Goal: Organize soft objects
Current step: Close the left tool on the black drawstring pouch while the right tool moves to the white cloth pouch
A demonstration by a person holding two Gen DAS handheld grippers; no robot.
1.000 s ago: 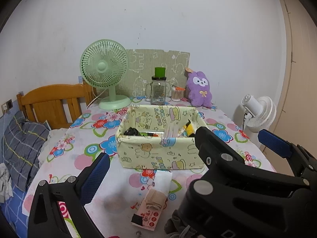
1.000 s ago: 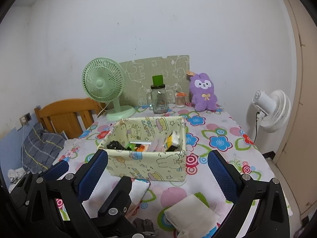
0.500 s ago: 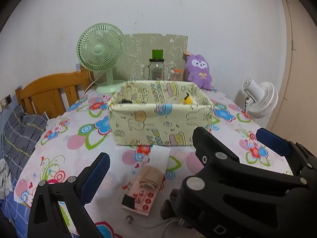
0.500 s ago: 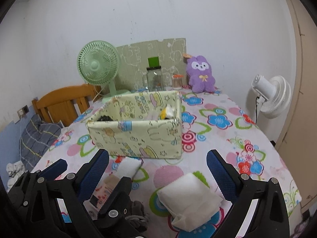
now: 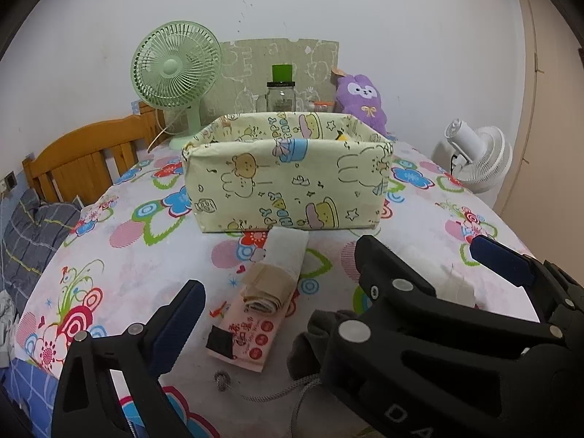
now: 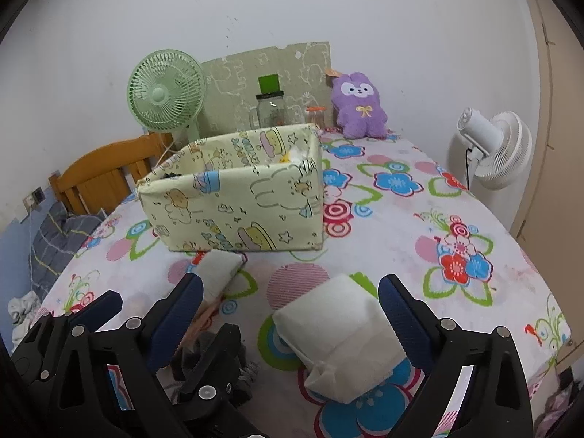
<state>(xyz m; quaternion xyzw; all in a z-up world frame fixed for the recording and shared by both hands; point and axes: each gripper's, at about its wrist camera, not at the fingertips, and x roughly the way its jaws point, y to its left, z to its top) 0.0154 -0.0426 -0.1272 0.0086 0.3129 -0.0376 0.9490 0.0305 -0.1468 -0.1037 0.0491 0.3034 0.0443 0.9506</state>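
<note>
Right tool [image 6: 288, 314] wide, straddling white pad [image 6: 341, 332] before fabric box [image 6: 233, 204] | left tool [image 5: 335, 284] wide, empty | risk: my limp pad folds, slips.

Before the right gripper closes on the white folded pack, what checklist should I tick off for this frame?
1. Right gripper open: ok, both blue pads spread wide.
2. White folded pack between its pads: ok, it lies in the gap, not yet pinched.
3. Pack free of neighbours: ok, it lies alone on the tablecloth.
4. Left gripper out of the way: ok, open, over the pink packet and beige roll.
5. Room in the fabric box: cannot tell, its interior is mostly hidden by the front wall.
</note>
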